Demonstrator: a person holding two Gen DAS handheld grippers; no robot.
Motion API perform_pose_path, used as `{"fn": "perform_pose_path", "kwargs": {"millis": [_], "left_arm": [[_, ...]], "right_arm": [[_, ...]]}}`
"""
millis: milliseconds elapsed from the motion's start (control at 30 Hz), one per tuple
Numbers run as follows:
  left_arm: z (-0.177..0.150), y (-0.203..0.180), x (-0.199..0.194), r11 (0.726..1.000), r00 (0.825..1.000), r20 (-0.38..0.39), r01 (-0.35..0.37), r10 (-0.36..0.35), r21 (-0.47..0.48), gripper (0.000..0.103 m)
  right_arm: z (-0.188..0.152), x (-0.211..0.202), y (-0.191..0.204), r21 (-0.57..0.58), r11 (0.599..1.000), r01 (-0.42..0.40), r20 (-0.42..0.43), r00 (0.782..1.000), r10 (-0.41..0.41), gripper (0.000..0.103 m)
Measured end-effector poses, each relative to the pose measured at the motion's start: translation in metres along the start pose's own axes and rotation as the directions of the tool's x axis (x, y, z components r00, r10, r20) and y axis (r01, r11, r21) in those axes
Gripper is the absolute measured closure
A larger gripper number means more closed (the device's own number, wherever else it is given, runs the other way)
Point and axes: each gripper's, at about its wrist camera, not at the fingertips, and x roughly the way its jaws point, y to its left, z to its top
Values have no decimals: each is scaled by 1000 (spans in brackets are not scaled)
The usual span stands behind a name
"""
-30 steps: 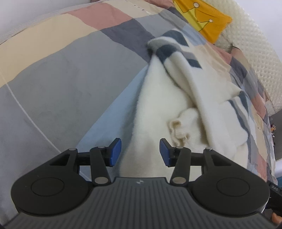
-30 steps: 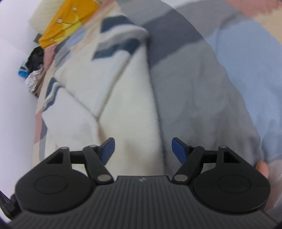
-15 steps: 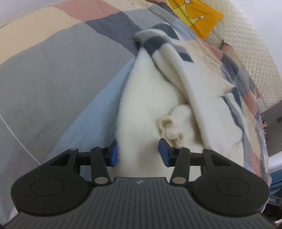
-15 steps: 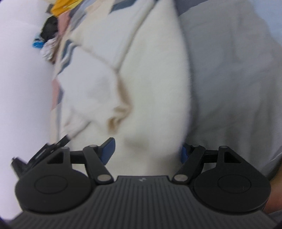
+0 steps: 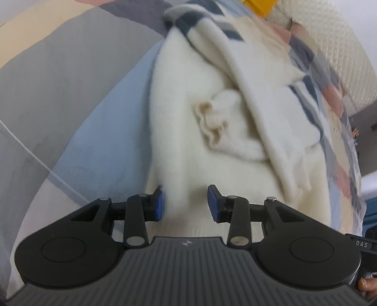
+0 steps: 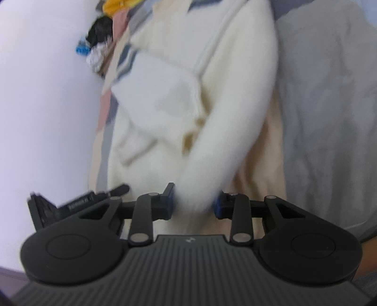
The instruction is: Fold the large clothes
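Left gripper [image 5: 185, 203]: I found its blue-padded jaws parted, with the hem of the fluffy cream sweater with navy and grey stripes [image 5: 193, 146] lying between them. The fabric touched the left pad; the right pad showed a gap, so I judged nothing was pinched yet.

Right gripper [image 6: 195, 204]: its jaws stood on either side of a thick roll of the same sweater [image 6: 226, 113]. The picture was blurred, and I could not tell whether the pads had pressed in or merely flanked the cloth.

Garment position: the sweater lay along the patchwork bedspread of grey, blue, beige and pink blocks [image 5: 77, 89]. One striped sleeve was already laid across the body, and a puckered cuff [image 5: 212, 122] rested near the middle.

Surroundings: a yellow cushion [image 5: 259, 6] sat at the far end of the bed, beside a cream quilted headboard [image 5: 334, 49].

Progress: I judged the fold partly done, sleeves gathered inward. Remaining: securing the near hem with both grippers, carrying it over towards the striped far end, and flattening the bundle.

Risk: the thick pile could slip from a shallow grip.
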Motion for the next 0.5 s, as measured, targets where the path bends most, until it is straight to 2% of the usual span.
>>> {"fn": "perform_pose_path", "kwargs": {"millis": [100, 133, 167, 200, 233, 333, 400, 500], "left_arm": [[-2, 1, -2, 1000, 1000, -6, -11, 11, 5, 62], [-2, 3, -3, 1000, 1000, -2, -20, 20, -4, 72], [-1, 5, -4, 999, 1000, 2, -26, 26, -19, 83], [-1, 9, -6, 999, 1000, 8, -21, 21, -41, 88], [1, 14, -10, 997, 1000, 23, 10, -8, -72, 94], [9, 27, -28, 982, 991, 92, 113, -100, -151, 95], [13, 34, -47, 962, 972, 160, 201, -172, -186, 96], [20, 41, -73, 913, 932, 233, 330, -276, -239, 96]], "right_arm": [[-1, -1, 2, 1, 1000, 14, 12, 1000, -14, 68], [0, -5, 2, 9, 1000, 10, 30, 999, -11, 71], [2, -10, 1, 15, 1000, 6, 53, 999, -7, 81], [2, -13, 3, 18, 1000, 1, 79, 997, -2, 84], [3, -18, 3, 21, 1000, -14, 105, 994, 12, 85], [4, -42, 0, 49, 995, -81, 196, 978, 70, 88], [6, -60, -2, 44, 991, -124, 241, 964, 110, 89], [12, -84, 3, 18, 980, -197, 288, 940, 184, 89]]}}
